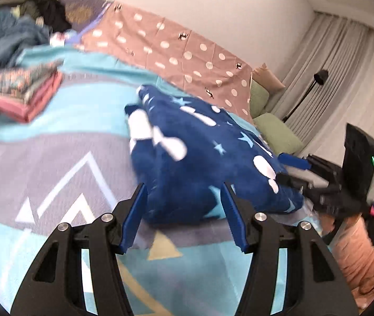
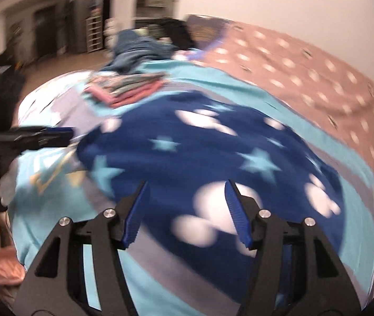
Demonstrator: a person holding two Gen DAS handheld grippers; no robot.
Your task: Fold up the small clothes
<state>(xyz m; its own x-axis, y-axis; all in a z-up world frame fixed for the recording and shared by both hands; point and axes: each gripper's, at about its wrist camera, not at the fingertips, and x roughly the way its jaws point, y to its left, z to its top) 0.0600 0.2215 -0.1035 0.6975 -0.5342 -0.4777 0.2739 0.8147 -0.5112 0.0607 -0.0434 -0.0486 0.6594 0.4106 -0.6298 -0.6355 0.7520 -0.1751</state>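
Both tools have their jaws parted with nothing pinched. From the left tool, the navy star-print garment lies bunched on the bed just ahead, with the right tool at its far edge. The right tool's view shows the garment spread wider, plus the folded stack beyond and the left tool off to the side.
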